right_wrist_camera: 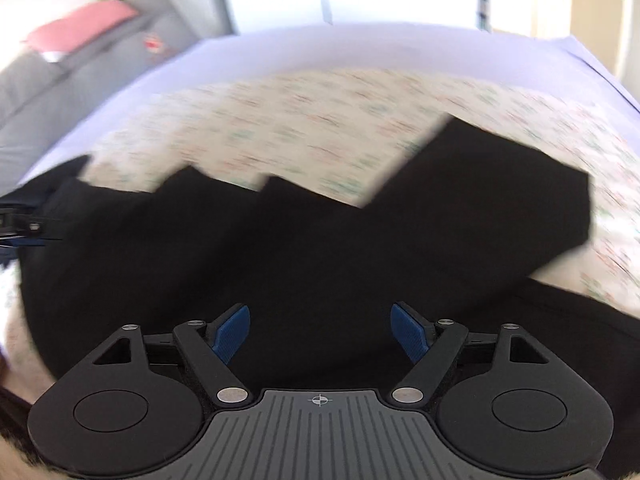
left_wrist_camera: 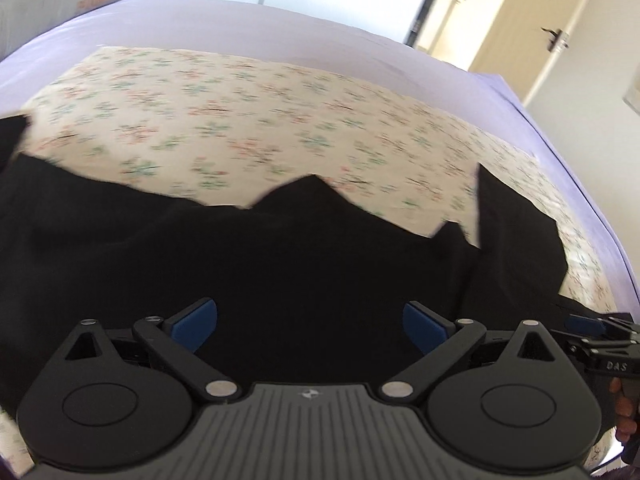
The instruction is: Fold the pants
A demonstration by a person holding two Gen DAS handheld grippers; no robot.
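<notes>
Black pants (left_wrist_camera: 280, 256) lie spread across a floral cloth (left_wrist_camera: 248, 120) on a bed, with a jagged far edge. In the right wrist view the same pants (right_wrist_camera: 320, 248) stretch from the left to a squared end at the upper right. My left gripper (left_wrist_camera: 310, 324) hangs over the dark fabric, blue pads wide apart and nothing between them. My right gripper (right_wrist_camera: 320, 330) is open too, above the pants, empty. At the right edge of the left wrist view the right gripper (left_wrist_camera: 600, 336) shows, held by a hand. Both views are motion-blurred.
A lilac sheet (left_wrist_camera: 224, 20) covers the bed beyond the floral cloth. A grey sofa (right_wrist_camera: 80, 64) with a pink cushion stands at the left, cream doors (left_wrist_camera: 520, 24) at the right, a bright window behind. The bed's edge (left_wrist_camera: 568, 148) falls away on the right.
</notes>
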